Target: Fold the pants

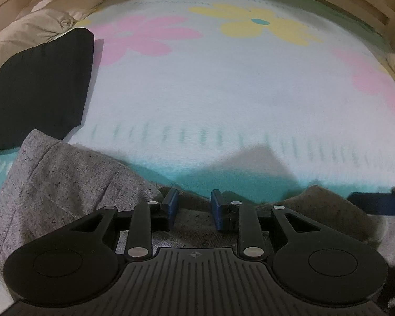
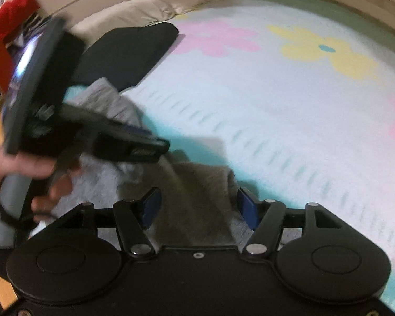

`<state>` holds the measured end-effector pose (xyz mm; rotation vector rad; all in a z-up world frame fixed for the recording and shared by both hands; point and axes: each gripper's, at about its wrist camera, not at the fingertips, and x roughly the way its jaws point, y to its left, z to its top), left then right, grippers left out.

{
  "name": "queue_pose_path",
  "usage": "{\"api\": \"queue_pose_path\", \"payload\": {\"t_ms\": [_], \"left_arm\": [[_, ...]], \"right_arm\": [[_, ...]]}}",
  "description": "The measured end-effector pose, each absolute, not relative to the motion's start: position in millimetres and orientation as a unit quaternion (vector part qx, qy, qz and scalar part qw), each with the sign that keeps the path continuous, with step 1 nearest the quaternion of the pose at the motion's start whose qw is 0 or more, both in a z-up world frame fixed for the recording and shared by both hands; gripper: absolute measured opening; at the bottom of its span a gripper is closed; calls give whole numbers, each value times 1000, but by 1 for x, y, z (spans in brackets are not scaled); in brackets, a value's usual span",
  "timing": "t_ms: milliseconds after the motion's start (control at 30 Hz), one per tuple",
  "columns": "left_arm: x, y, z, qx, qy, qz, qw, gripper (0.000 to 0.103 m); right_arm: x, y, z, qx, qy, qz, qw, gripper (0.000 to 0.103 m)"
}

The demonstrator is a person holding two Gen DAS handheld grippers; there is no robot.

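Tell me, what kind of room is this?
Probably a bedroom. A fuzzy white blanket with pink and yellow flowers covers what looks like a bed, a rumpled beige pillow sits at its far edge, and soft grey pants lie on top for folding.

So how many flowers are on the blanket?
3 in the left wrist view: a pink flower far left, a yellow flower far middle, another pink one right. More may be hidden.

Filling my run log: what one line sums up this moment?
stage: pre-grasp | left tool: open over grey pants | right tool: open, straddling pants fold | black cloth: aside on blanket
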<state>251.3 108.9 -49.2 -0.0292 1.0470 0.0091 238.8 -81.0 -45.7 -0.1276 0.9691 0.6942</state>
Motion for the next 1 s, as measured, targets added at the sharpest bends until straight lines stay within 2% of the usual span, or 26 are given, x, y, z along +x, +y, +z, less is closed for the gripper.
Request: {"api": "queue_pose_path", "payload": {"t_ms": [67, 133, 167, 200, 433, 600, 700, 767, 800, 833, 933, 1000], "left_arm": [[252, 109, -49, -13, 500, 4, 866, 26], [251, 109, -48, -14, 499, 6, 866, 26], [250, 110, -45, -17, 497, 7, 868, 26], [248, 111, -42, -16, 493, 7, 870, 26], [222, 135, -4, 61, 418, 56, 904, 26], [223, 176, -35, 38, 505, 81, 859, 27], [216, 189, -44, 21, 514, 70, 854, 28], [212, 189, -42, 25, 515, 74, 854, 28], [211, 189, -42, 26, 516, 75, 853, 28], [209, 189, -42, 29, 516, 77, 853, 28], [196, 191, -43, 40, 519, 76, 850, 28], [191, 198, -40, 23, 519, 75, 851, 28]], "right_arm": [[252, -87, -49, -27, 476, 336, 812, 66], [263, -90, -57, 6, 498, 347, 795, 56], [270, -90, -61, 16, 509, 349, 787, 41], [272, -90, -64, 20, 515, 350, 782, 35], [285, -90, -79, 48, 536, 344, 769, 37], [290, -105, -82, 97, 540, 340, 764, 40], [294, -111, -84, 121, 541, 331, 764, 40], [295, -111, -83, 124, 538, 324, 768, 32], [295, -110, -83, 121, 538, 320, 771, 16], [295, -106, -83, 114, 540, 315, 772, 9], [293, -99, -80, 97, 544, 281, 784, 8], [295, -101, -61, 98, 510, 256, 815, 7]]}}
